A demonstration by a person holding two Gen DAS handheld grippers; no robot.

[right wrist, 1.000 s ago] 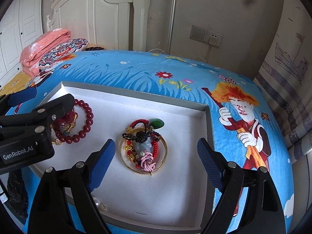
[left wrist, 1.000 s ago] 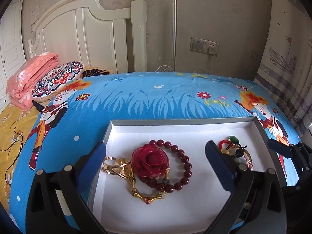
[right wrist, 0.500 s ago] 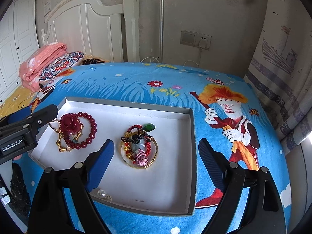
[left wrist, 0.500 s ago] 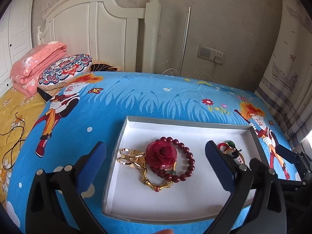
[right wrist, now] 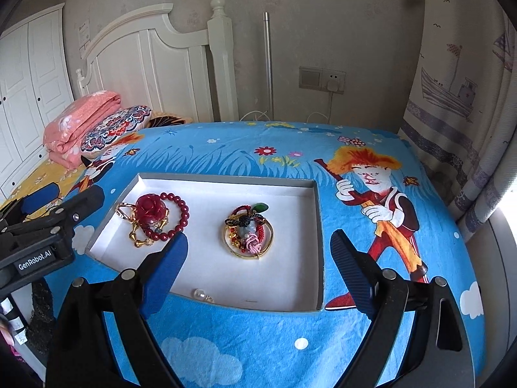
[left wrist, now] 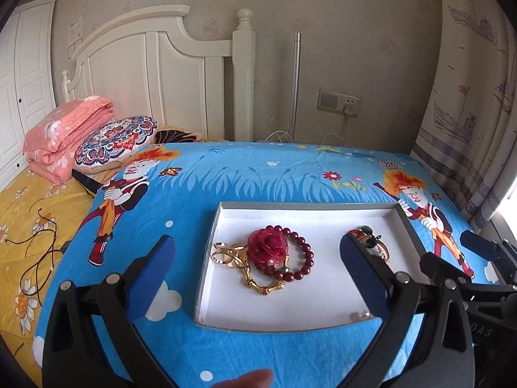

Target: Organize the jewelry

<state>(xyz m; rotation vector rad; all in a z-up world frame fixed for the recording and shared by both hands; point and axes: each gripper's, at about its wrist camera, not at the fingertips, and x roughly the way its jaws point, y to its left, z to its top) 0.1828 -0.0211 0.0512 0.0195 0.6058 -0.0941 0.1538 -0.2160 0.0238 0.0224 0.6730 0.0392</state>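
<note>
left hand-held gripper (left wrist: pixel 258 265) wide, empty | right hand-held gripper (right wrist: pixel 258 262) wide, empty | jewelry (right wrist: pixel 248 232) in tray (right wrist: pixel 320 226) beyond both

The tray (right wrist: pixel 318 226) is grey-walled with a white floor. In it, a dark red rose (right wrist: pixel 150 208) sits at 9 o'clock inside a ring of dark red beads (right wrist: pixel 184 213), over gold links (right wrist: pixel 139 242). The gold bangle (right wrist: pixel 268 242) holds red and pink cord knots. The bedsheet (right wrist: pixel 258 349) is bright blue with cartoon figures, white clouds and flowers. Gripper pads (right wrist: pixel 164 271) are blue on black arms.
</note>
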